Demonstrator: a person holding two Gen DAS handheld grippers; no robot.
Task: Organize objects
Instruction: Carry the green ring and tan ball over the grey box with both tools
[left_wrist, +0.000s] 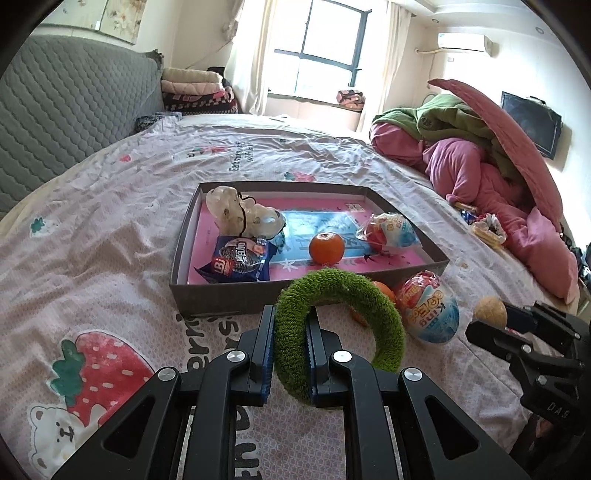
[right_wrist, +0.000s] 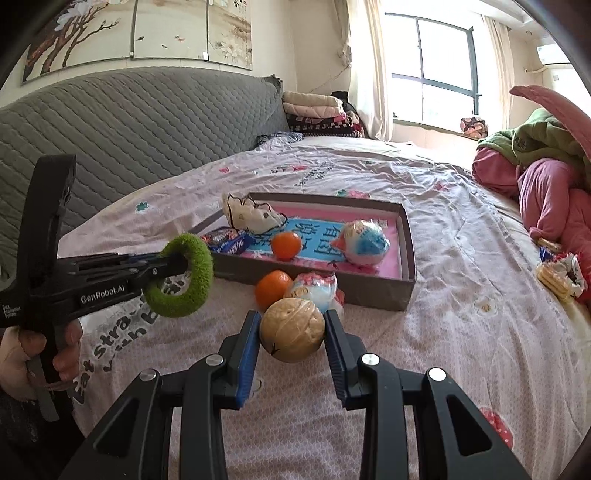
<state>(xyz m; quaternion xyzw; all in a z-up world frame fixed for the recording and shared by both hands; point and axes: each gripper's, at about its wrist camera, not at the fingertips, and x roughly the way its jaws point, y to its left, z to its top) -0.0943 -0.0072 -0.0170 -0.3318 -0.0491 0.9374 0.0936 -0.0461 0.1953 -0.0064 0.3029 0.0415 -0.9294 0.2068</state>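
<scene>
My left gripper is shut on a fuzzy green ring, held above the bed in front of the box; it also shows in the right wrist view. My right gripper is shut on a tan ball, seen too in the left wrist view. The shallow brown box with a pink floor holds an orange, a blue snack packet, a wrapped egg toy and a pale bag. Another orange and a wrapped egg lie on the sheet before the box.
The bed has a pink strawberry-print sheet and a grey quilted headboard. Pink and green bedding is piled at the right, with snack wrappers beside it. Folded blankets sit by the window.
</scene>
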